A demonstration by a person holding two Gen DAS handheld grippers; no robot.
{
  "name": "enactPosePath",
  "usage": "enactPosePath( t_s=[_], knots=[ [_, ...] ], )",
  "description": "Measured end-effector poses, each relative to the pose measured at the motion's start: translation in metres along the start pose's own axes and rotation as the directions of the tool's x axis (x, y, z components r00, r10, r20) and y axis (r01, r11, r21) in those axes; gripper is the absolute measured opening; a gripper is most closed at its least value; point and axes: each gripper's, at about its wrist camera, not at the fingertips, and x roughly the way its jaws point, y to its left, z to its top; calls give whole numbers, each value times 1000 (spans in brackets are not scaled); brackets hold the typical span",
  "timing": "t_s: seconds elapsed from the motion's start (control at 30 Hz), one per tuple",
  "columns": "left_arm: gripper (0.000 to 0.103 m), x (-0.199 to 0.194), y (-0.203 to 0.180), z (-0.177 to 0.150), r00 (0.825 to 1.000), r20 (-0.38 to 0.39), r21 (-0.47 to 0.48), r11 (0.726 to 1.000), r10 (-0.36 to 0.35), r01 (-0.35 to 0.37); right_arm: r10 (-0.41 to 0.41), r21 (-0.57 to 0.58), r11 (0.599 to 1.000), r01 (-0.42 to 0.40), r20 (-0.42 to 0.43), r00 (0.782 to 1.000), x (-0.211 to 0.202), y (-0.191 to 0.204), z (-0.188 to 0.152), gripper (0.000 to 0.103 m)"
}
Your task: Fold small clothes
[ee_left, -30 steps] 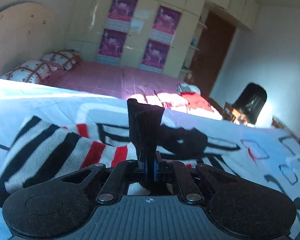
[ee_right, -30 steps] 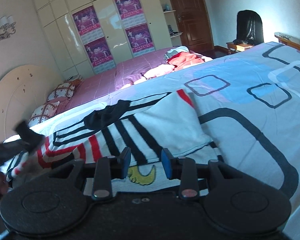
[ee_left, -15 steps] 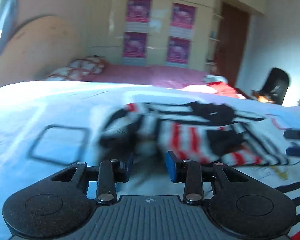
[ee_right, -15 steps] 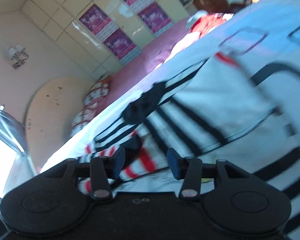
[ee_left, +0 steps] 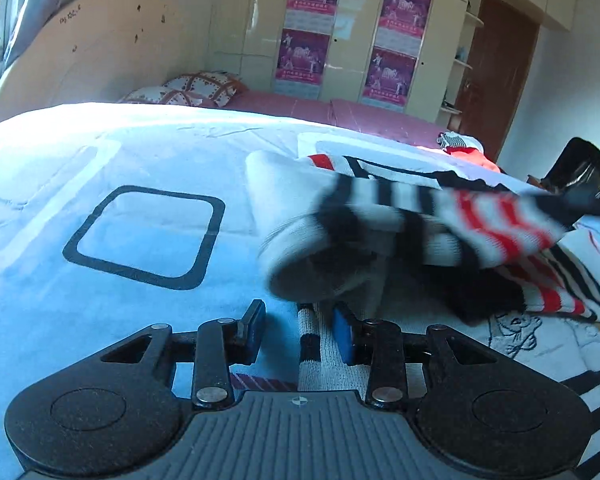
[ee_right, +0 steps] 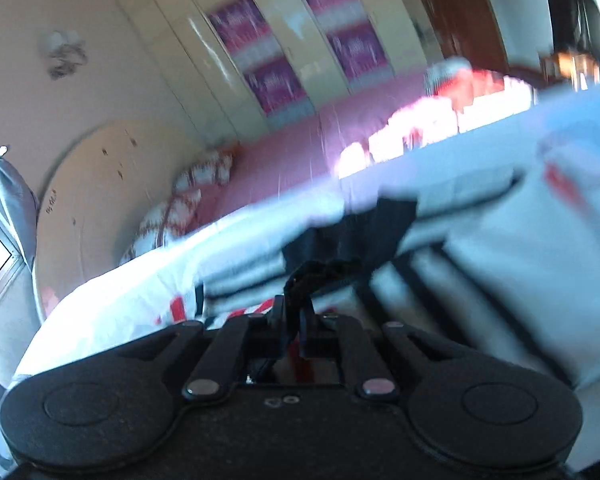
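Striped garment [ee_left: 440,220], knitted in black, white and red bands, lies on the bed [ee_left: 100,168] in front of us, spread over the pale blue bedcover with its black rounded-square outlines. In the left wrist view one banded part of it, seemingly a sleeve, is lifted off the cover and stretches toward the right edge of the picture, blurred, with a pale rolled fold beneath it. A white printed section with a cartoon line drawing [ee_left: 516,332] shows at the right, under the stripes.

Our left claw [ee_left: 298,330] stands apart, its two blue-padded fingers spread wide. A narrow ribbed strip of the garment runs up between them, close to the right-hand pad, though neither finger presses on it as far as we can see.

Our right claw [ee_right: 294,322] is drawn together, pinching a dark bunch of cloth that rises in a crumpled peak just above the fingertips. From there the black fabric [ee_right: 352,236] fans upward and to the right, over white and red-striped folds. This view is badly smeared, so we cannot tell exactly which part of the garment is pinched.

Beyond the bed we see a pink mattress [ee_left: 340,114], patterned pillows [ee_left: 188,90] against a rounded headboard [ee_left: 92,44], cream wardrobe doors carrying magenta posters [ee_left: 312,20], and a brown door [ee_left: 496,72].
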Motion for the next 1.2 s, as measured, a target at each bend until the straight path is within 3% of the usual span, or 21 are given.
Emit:
enactPosePath(
  t_s=[0.1, 0.2, 0.37, 0.5, 0.6, 0.7, 0.77, 0.83, 0.87, 0.97, 1.13, 1.17, 1.2],
  knots=[
    [36, -1, -3, -4, 1000, 12, 10, 1000, 8, -8, -114, -62, 991, 119, 83, 990, -26, -22, 7, 7],
    [36, -2, -5, -3, 1000, 12, 10, 1000, 7, -7, -181, -3, 983, 181, 5, 983, -16, -59, 7, 7],
    [36, -13, -4, 3, 999, 34, 8, 1000, -26, 26, -156, -27, 987, 156, 7, 988, -13, -58, 2, 7],
    [36, -5, -18, 7, 1000, -8, 124, 992, -19, 20, -136, -28, 990, 136, 14, 991, -14, -57, 6, 7],
    [36, -7, -24, 13, 1000, 24, 161, 987, -15, 11, -125, -37, 991, 126, 7, 992, -13, -58, 10, 7],
    [36, -4, -15, 19, 999, 52, 78, 997, 4, -9, -124, -54, 991, 125, 11, 992, -12, -54, 12, 7],
    [36, -7, -9, 15, 997, 71, 46, 999, 16, -19, -84, -56, 995, 87, 62, 995, -23, -52, 14, 7],
    [36, -2, -8, 5, 999, 34, 34, 999, 27, -28, -59, -92, 993, 69, 107, 992, -29, -50, 10, 7],
    [36, 0, -3, 1, 1000, 28, 5, 1000, 15, -15, -83, -103, 990, 92, 91, 992, -23, -54, 5, 7],
    [36, 2, 2, 3, 1000, 11, 0, 1000, -5, 5, -161, -22, 987, 160, -70, 985, 7, -86, -11, 7],
    [37, -6, 9, 4, 999, -19, 50, 998, -47, 48, -156, -14, 988, 156, -83, 984, 6, -94, -23, 7],
    [37, -10, 13, 4, 998, -24, 47, 997, -57, 58, -152, -14, 988, 152, -90, 984, 5, -95, -22, 9],
    [37, -17, 20, 5, 998, -15, 31, 998, -63, 64, -154, -11, 988, 153, -87, 984, 2, -97, -20, 19]
  ],
)
